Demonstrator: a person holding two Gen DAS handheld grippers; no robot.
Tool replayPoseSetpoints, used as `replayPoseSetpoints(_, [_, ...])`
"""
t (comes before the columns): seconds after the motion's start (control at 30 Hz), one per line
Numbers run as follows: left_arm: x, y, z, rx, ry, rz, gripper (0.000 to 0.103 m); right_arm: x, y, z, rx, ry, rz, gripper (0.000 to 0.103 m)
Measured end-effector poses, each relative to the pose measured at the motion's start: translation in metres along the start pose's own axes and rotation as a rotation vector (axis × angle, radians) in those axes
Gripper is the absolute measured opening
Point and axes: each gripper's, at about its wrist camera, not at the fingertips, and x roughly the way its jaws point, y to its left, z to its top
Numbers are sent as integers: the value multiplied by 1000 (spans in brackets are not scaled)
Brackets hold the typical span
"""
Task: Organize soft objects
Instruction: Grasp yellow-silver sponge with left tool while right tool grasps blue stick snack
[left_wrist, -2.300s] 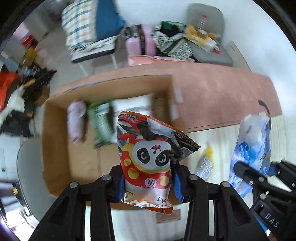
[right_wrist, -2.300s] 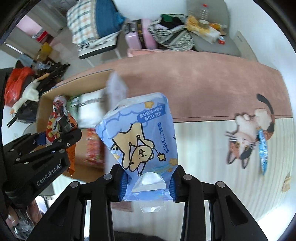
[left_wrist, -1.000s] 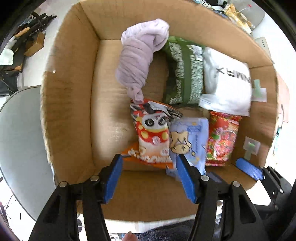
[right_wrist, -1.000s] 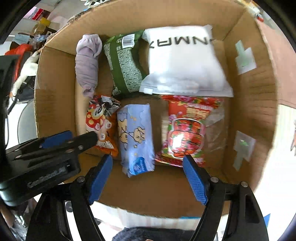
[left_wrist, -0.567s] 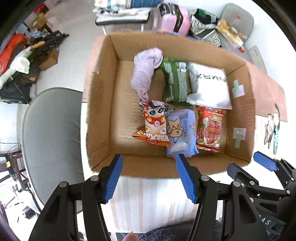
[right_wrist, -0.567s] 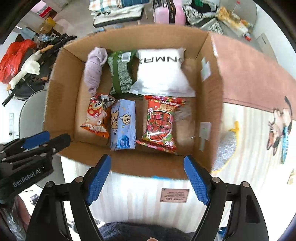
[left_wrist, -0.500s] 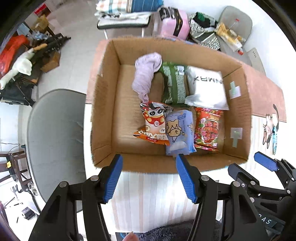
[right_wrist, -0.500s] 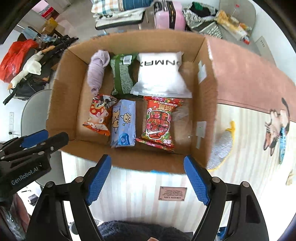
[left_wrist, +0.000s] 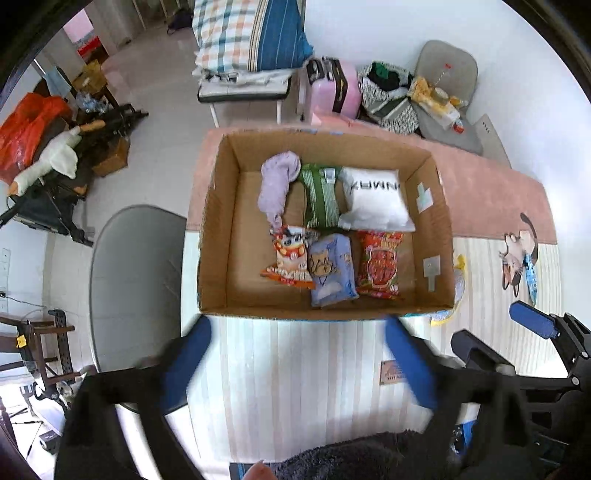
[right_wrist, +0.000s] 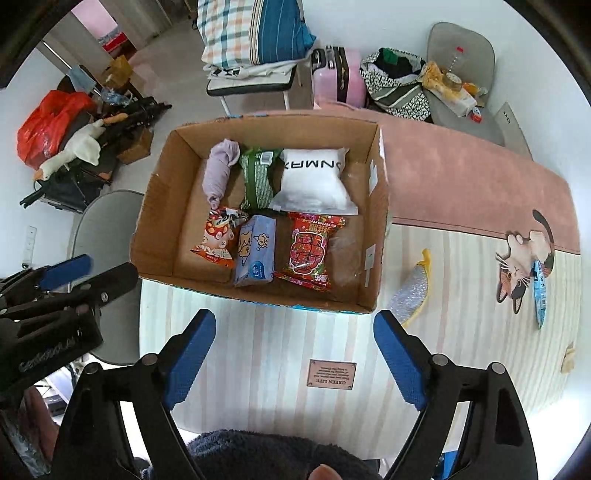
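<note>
Scene: As both my tools hang above the desk (right_wrist: 266, 354), the cardboard box (right_wrist: 155, 206) lies at 12 o'clock of them, its near wall just beyond my fingertips.
Left gripper (left_wrist: 295, 354): fingers spread wide and empty; blurred in its own view.
Right gripper (right_wrist: 295, 354): fingers wide apart, nothing between them.
Far row in box: lilac cloth roll (right_wrist: 221, 170) at 11 o'clock, green packet (right_wrist: 258, 178) at 12, white pillow pack (right_wrist: 314, 181) at 1; all three close together.
Near row in box: panda snack bag (right_wrist: 218, 240), blue tissue pack (right_wrist: 255, 250) and red candy bag (right_wrist: 311, 252), side by side, edges touching or overlapping.
Still outside: silver-and-yellow pouch (right_wrist: 413, 291) on the desk at 2 o'clock, just beside the box's right wall; a slim blue sachet (right_wrist: 539, 291) at 3 o'clock, well apart, on the cat print.
Progress (judged): six items packed, at least two loose.
Risk 1: the pouch lies close to the wall; a wide approach could knock the box and shift the rows.
Risk 2: the sachet lies flat and thin; my fingers may slide over it or pinch the mat.
Risk 3: crinkly film may slip from a shallow pinch.
</note>
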Motion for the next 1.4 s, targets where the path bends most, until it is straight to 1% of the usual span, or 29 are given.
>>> replayPoseSetpoints(0.03, [-3, -2, 0, 2, -16, 13, 100, -5, -2, -2, 2, -10, 1, 100])
replayPoseSetpoints(0.07, [-5, -4, 0, 4, -25, 21, 100, -8, -4, -3, 3, -15, 8, 103])
replayPoseSetpoints(0.17, [-13, -10, 1, 3, -52, 31, 100, -15, -12, -6, 18, -24, 56, 103])
replayPoseSetpoints(0.27, [-20, -25, 4, 25, -74, 40, 100, -22, -23, -9, 32, -46, 70, 103])
replayPoseSetpoints(0.37, [-26, -55, 7, 77, -111, 73, 100, -28, -49, -16, 73, -63, 69, 103])
replayPoseSetpoints(0.43, [-25, -81, 9, 121, -123, 88, 100, -30, -76, -23, 115, -67, 48, 103])
replayPoseSetpoints(0.5, [-13, -113, 12, 169, -88, 80, 100, -33, -110, -32, 167, -64, 21, 103])
replayPoseSetpoints(0.57, [7, -149, 16, 224, -38, 45, 100, -35, -142, -40, 218, -56, 2, 103])
replayPoseSetpoints(0.67, [49, -212, 23, 349, 71, 34, 100, -32, -208, -54, 318, -34, -36, 103])
replayPoseSetpoints(0.73, [75, -250, 25, 427, 124, 36, 100, -27, -246, -62, 372, -19, -59, 103])
replayPoseSetpoints(0.8, [107, -287, 28, 503, 195, 58, 100, -22, -282, -69, 414, -5, -80, 103])
replayPoseSetpoints(0.83, [121, -299, 29, 529, 228, 57, 100, -19, -301, -72, 433, 5, -91, 103])
replayPoseSetpoints(0.93, [167, -331, 29, 580, 328, 96, 100, -1, -360, -78, 485, 38, -117, 103])
replayPoseSetpoints(1.0, [195, -340, 25, 587, 391, 124, 100, 9, -391, -79, 506, 51, -125, 103])
replayPoseSetpoints(1.03, [211, -345, 22, 585, 426, 136, 100, 18, -414, -79, 523, 70, -142, 103])
replayPoseSetpoints(1.1, [233, -348, 18, 569, 476, 153, 100, 32, -443, -79, 540, 86, -162, 103])
replayPoseSetpoints(1.13, [240, -349, 16, 563, 495, 155, 100, 42, -466, -79, 553, 102, -177, 103])
replayPoseSetpoints(1.23, [263, -347, 13, 509, 544, 156, 100, 66, -513, -74, 569, 136, -197, 103])
replayPoseSetpoints(1.33, [278, -342, 12, 450, 587, 144, 100, 96, -546, -61, 555, 178, -195, 103])
replayPoseSetpoints(1.4, [285, -338, 12, 406, 605, 136, 100, 109, -554, -52, 537, 196, -194, 103])
